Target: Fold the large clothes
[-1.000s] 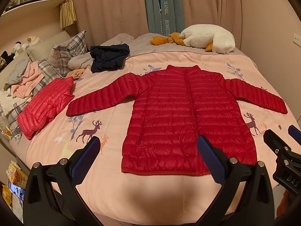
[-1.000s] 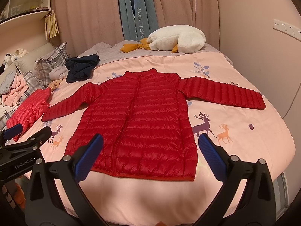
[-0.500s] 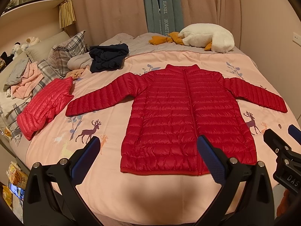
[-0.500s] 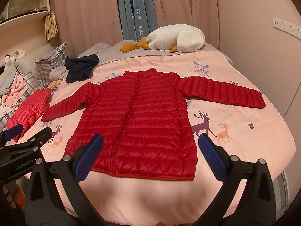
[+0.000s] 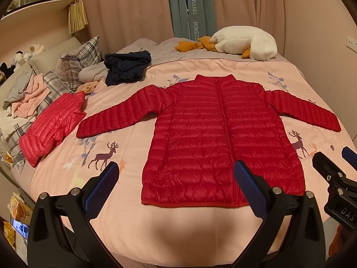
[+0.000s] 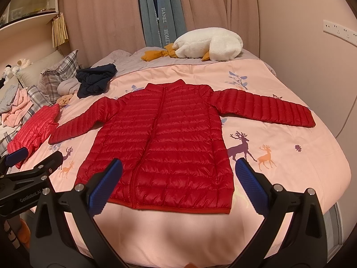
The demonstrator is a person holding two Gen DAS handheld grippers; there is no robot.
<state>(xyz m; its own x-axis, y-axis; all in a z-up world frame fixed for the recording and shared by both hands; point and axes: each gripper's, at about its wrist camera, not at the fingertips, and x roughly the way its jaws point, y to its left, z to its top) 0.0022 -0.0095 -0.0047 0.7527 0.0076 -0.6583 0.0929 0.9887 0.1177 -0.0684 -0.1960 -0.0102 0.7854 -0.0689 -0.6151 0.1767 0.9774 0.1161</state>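
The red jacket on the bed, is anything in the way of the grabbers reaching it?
Nothing visible. The red jacket lies flat with only bare pink bedspread before both open grippers, left and right.

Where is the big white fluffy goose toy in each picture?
Left wrist view: white goose plush lies at the far edge of the bed, upper right of centre.
Right wrist view: white goose plush lies at the far edge, just above centre.
Shared landmark: red puffer jacket spread flat, nearer than the plush.

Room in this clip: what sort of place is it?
Most likely a home bedroom: a bed with a deer-print cover, plaid pillows, curtains behind, and a plush goose at the far edge.
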